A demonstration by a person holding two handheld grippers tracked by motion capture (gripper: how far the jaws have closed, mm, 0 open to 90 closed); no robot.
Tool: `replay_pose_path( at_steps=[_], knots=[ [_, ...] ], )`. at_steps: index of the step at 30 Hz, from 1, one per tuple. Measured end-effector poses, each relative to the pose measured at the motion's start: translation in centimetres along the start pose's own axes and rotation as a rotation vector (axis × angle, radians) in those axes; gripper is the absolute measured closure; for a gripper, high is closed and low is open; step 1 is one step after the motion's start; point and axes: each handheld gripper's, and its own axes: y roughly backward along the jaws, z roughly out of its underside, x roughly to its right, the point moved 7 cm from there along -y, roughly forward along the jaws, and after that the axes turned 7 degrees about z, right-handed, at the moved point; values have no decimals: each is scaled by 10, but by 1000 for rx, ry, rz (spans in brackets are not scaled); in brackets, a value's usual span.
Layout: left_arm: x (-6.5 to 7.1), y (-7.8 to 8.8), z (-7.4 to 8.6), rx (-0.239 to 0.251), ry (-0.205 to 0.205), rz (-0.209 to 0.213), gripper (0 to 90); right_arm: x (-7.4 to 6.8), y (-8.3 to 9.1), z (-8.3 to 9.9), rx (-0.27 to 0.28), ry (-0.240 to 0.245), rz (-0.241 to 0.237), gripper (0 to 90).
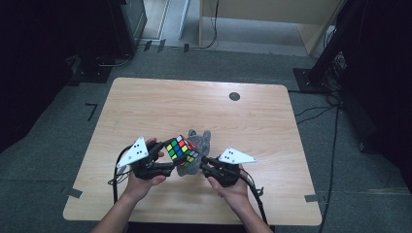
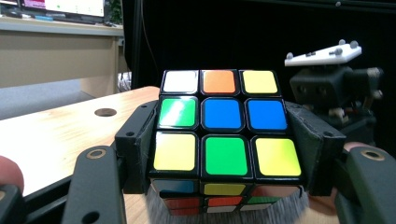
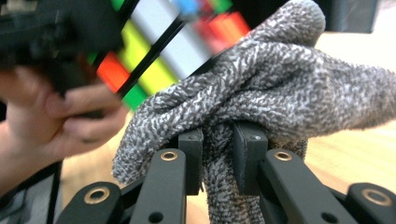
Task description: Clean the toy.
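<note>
- Your left tool (image 2: 224,154) clamps the puzzle cube (image 2: 224,123) by 2 opposite side faces, the black pads flat against it. In the high view the cube (image 1: 181,149) sits raised above the surface (image 1: 145,102), near its front edge, between your 2 hands.
- The cube is probably rigid, light plastic with glossy stickers, so it will likely slide if the pads loosen. Its layers can twist; keep the pads spanning the full side faces, as now, so no layer turns under the rubbing.
- Your right tool (image 3: 218,161) is pressed together on a bunched fold of the grey cloth (image 3: 261,79), which sits pinched between the pads.
- The cloth is soft, limp terry that drapes and gives; it will not carry force by itself. The present hold near its middle leaves a padded wad in front, good for wiping.
- In the high view the cloth (image 1: 194,162) lies against the cube's lower right side, and its fringe shows under the cube in the left gripper view.
- The cube's clamped faces are covered by the pads, so you cannot wipe those without regripping.
- The right tool's white plate (image 2: 324,53) stands close beside the cube; mind a knock between the 2 tools.
- A dark round inset (image 1: 234,96) lies well apart, toward the far edge of the surface.
</note>
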Motion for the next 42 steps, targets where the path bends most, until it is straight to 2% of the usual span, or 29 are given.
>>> replay_pose_path(
  at_steps=[4,7,8,11,12,14,15,17,19,23,26,28,32,35,36,39,42],
  knots=[
    [-1,1,-1,1,-1,-7,346,-17,-11,13,-59,61,-42,770],
    [-3,2,0,-7,-13,-29,346,-16,-12,15,-79,94,-31,770],
    [-4,2,0,-11,-15,-33,346,-11,-12,14,-80,101,-11,770],
    [-6,3,1,-15,-11,-40,346,16,-7,11,-75,109,131,770],
    [-6,3,1,-15,-10,-41,346,22,-6,10,-75,106,161,769],
    [-6,2,2,-19,-11,-42,346,37,-6,14,-101,98,216,767],
    [-6,1,2,-20,-10,-41,346,46,-8,20,-132,95,245,768],
    [-6,-1,3,-30,-21,-43,346,57,-10,28,-171,86,281,765],
    [-7,-2,5,-47,-33,-58,346,68,-11,35,-199,54,298,746],
    [-11,-2,7,-53,-27,-66,346,79,-11,38,-209,34,311,632],
    [-13,-1,7,-50,-20,-72,346,80,-6,31,-174,40,283,546],
    [-15,0,6,-54,-19,-83,346,79,2,19,-113,56,244,478],
    [-19,0,6,-58,-6,-99,346,75,19,-3,-15,92,228,402],
    [-18,-3,5,-62,-4,-97,346,65,23,-11,37,124,191,374],
    [-18,-4,5,-62,-4,-97,346,59,23,-13,52,137,164,368],
    [-17,-8,4,-68,-1,-95,346,43,19,-13,68,162,103,357],
    [-18,-11,3,-62,29,-91,346,30,13,-11,76,172,63,322]
  ],
)
